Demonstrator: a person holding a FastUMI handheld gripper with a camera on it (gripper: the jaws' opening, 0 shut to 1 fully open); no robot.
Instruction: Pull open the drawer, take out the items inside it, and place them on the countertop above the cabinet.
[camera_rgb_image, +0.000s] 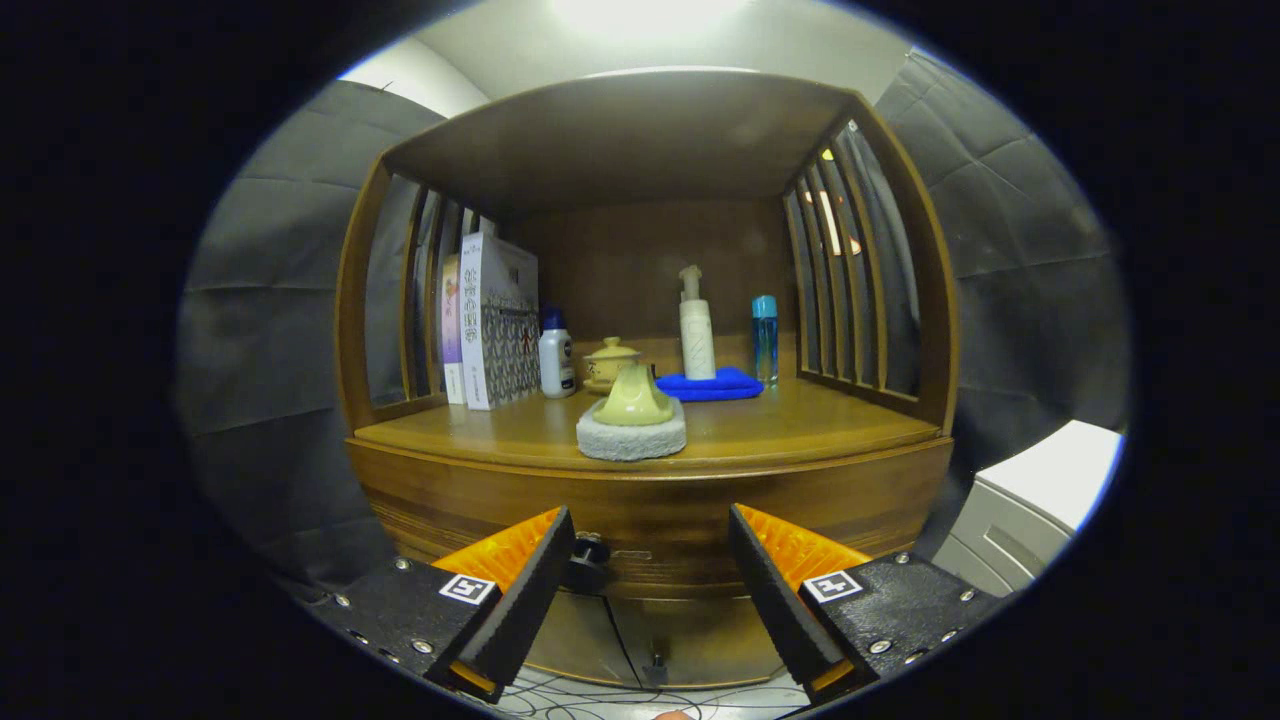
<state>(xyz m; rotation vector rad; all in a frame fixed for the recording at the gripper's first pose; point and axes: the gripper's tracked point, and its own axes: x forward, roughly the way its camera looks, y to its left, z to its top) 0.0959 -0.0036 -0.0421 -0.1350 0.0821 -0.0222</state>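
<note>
A wooden cabinet stands ahead of me with its drawer (650, 510) pushed in flush. The drawer's small dark knob (590, 552) sits just beside my left finger. My gripper (650, 590) is open, held a little in front of the drawer front, with nothing between its fingers. On the countertop (800, 425) above, near its front edge, lies a pale grey sponge pad with a yellow handle (632, 418). What the drawer holds is hidden.
Further back on the countertop stand books (495, 320), a white bottle with a blue cap (556, 355), a yellow lidded cup (610, 362), a pump bottle (696, 325) on a blue cloth (715, 385), and a blue bottle (765, 338). Slatted wooden sides flank the shelf. A white unit (1040, 500) stands at right.
</note>
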